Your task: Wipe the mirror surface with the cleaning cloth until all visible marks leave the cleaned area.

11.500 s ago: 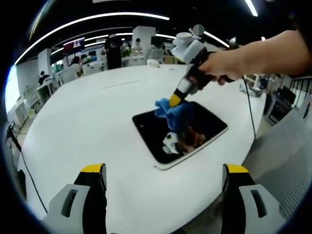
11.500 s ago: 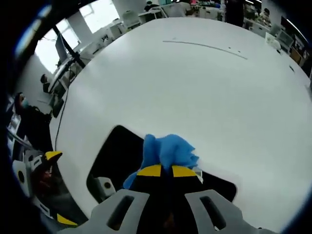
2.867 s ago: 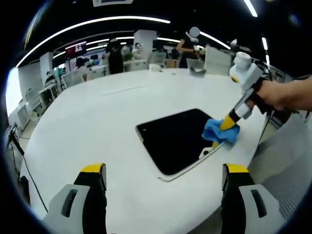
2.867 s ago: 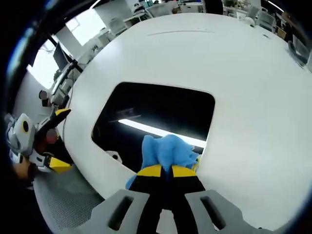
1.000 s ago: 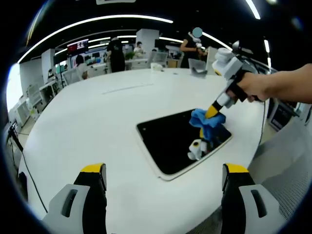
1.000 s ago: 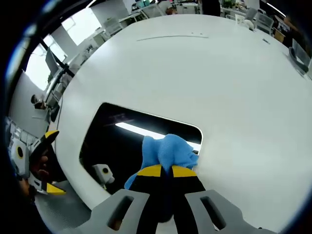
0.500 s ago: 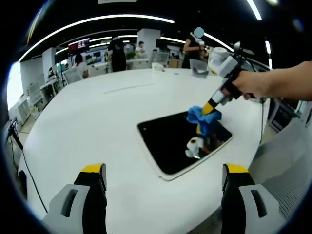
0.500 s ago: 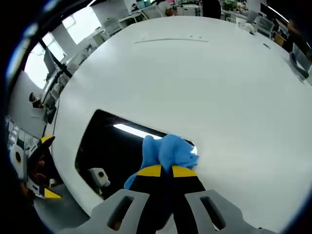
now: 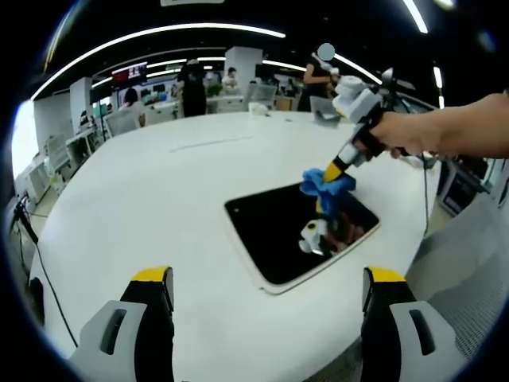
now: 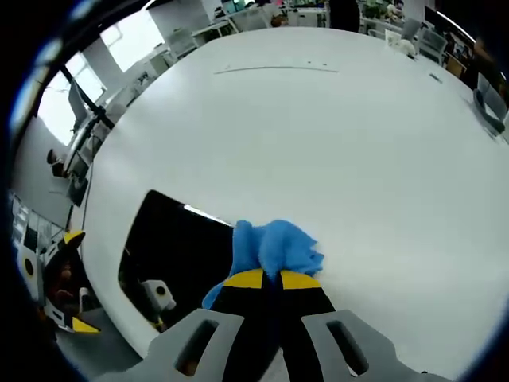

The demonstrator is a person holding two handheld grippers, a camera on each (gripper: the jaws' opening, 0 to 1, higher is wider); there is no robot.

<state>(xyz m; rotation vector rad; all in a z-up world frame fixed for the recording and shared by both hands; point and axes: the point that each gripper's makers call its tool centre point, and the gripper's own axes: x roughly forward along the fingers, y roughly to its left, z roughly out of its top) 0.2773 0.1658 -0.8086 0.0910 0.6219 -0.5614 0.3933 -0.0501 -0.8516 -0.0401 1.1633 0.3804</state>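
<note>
On mirror (image 9: 298, 227): cloth (image 9: 326, 182) in right tongs (image 9: 332, 170).

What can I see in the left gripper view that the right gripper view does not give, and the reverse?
Left gripper view: the left gripper, open above the white table, and the person's hand holding the right gripper. Right gripper view: close up, the right gripper is shut on the blue cloth. Both: the cloth at the dark mirror edge.
</note>
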